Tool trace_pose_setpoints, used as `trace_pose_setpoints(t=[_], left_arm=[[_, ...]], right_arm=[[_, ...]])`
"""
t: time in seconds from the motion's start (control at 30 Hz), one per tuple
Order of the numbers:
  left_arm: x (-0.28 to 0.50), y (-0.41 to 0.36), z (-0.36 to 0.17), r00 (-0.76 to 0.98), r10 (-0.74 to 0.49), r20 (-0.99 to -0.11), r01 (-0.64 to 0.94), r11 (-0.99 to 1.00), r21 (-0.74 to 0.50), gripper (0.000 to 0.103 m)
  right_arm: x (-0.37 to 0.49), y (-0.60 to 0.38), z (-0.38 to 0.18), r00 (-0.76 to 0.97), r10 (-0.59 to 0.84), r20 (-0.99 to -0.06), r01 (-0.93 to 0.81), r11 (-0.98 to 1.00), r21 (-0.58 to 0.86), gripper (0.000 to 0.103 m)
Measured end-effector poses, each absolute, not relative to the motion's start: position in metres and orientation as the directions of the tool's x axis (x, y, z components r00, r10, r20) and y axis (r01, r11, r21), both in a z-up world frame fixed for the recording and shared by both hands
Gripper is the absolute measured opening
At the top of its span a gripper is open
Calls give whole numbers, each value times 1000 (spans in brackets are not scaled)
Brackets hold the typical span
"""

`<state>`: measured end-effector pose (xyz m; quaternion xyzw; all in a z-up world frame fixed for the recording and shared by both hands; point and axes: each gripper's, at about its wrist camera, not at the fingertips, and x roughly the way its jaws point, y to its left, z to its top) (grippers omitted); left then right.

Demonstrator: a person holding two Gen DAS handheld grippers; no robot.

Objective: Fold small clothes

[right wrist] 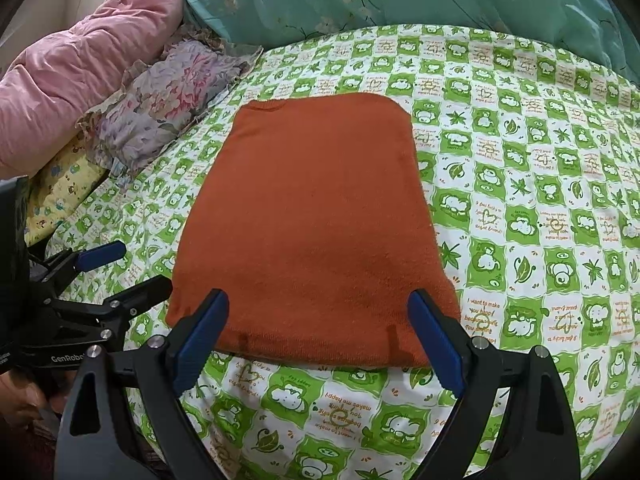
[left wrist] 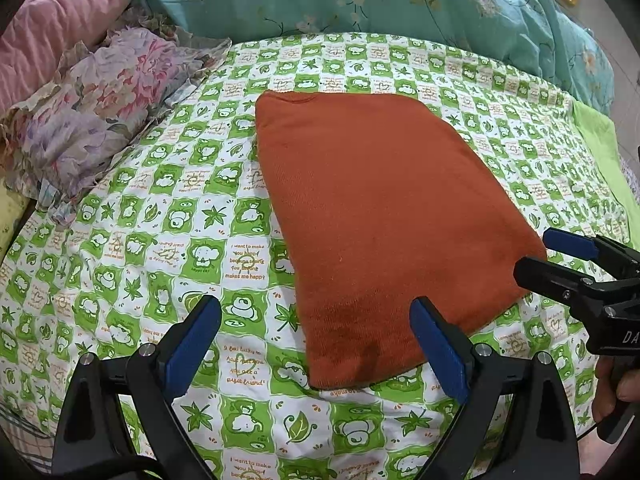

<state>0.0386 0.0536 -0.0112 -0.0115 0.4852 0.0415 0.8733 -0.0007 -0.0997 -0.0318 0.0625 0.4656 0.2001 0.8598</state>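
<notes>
Both sets of blue pads [left wrist: 192, 344] spread wide, gripping nothing. Left gripper [left wrist: 316, 344] and right gripper [right wrist: 320, 338] hovered by the near edge of the folded rust-orange garment [right wrist: 316, 220], flat mid-bed on the green checked sheet [left wrist: 160, 240].

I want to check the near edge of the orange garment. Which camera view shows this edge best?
The right wrist view: the orange garment lies centred, its near edge visible between the open right gripper fingers. In the left wrist view the garment lies off to the right, its near edge partly behind a finger.
</notes>
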Motion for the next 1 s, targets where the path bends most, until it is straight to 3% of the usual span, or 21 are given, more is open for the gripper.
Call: trace_pose_setpoints(t=[1.0], left_arm=[[49,59,-9,550,71,-832,-74,997,36,95]], right_arm=[[5,-96,-30,494,397,-773,-276,915,294,91]])
